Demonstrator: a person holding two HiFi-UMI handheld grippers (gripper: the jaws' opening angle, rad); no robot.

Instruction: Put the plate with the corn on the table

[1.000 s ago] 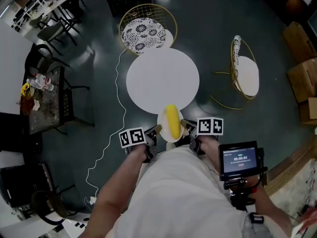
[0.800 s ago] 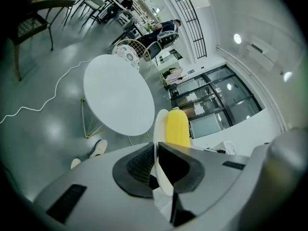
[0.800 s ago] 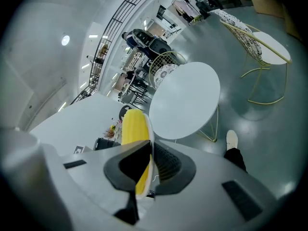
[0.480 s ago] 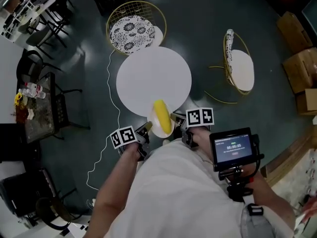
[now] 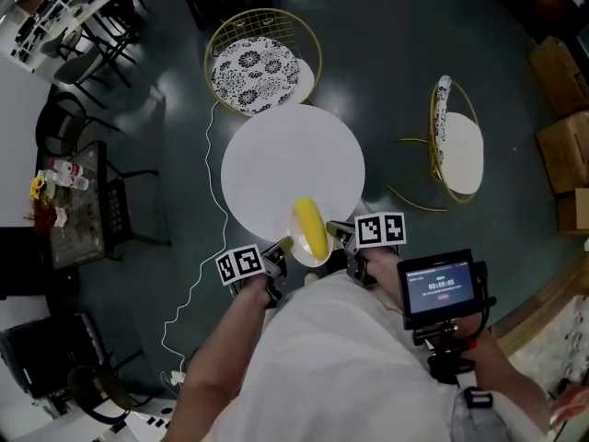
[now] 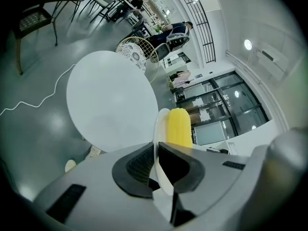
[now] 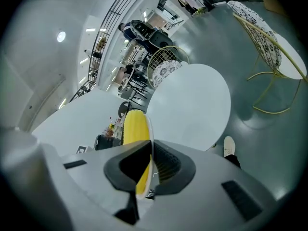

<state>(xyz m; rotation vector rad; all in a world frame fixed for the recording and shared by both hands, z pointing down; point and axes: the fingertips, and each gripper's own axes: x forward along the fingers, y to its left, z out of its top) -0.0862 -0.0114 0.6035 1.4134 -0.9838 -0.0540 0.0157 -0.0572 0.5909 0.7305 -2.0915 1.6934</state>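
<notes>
Dark floor [image 5: 414,44] all round, broad and open at the upper right of the head view. At centre, the round white table [image 5: 276,155] — bare on top, nothing to steer around. Crowded at its upper edge by a wire chair [image 5: 262,63] with a patterned cushion. A second chair [image 5: 456,145] well apart at right, and a white cable [image 5: 198,238] trailing down the floor at left, near the table's left rim.

At the table's lower edge, the plate [image 5: 317,258], carried level with the corn [image 5: 310,226] lying along its middle. Compared with a second ago, further over the table: then hanging just off the lower rim, now overlapping it, with the corn's far tip above white tabletop. Reads as an approach nearly finished and a setting-down not yet begun. Probably still airborne, judging from both gripper views, with the tabletop seen beyond and below.

Pinched from both sides: left gripper [image 5: 282,245] clamped on the plate's left rim, right gripper [image 5: 342,232] clamped on the right rim, each pair of jaws closed thin on the edge. Likely needs a little more forward carry to bring the whole plate inside the near rim before lowering — plenty of room ahead, little margin behind.
</notes>
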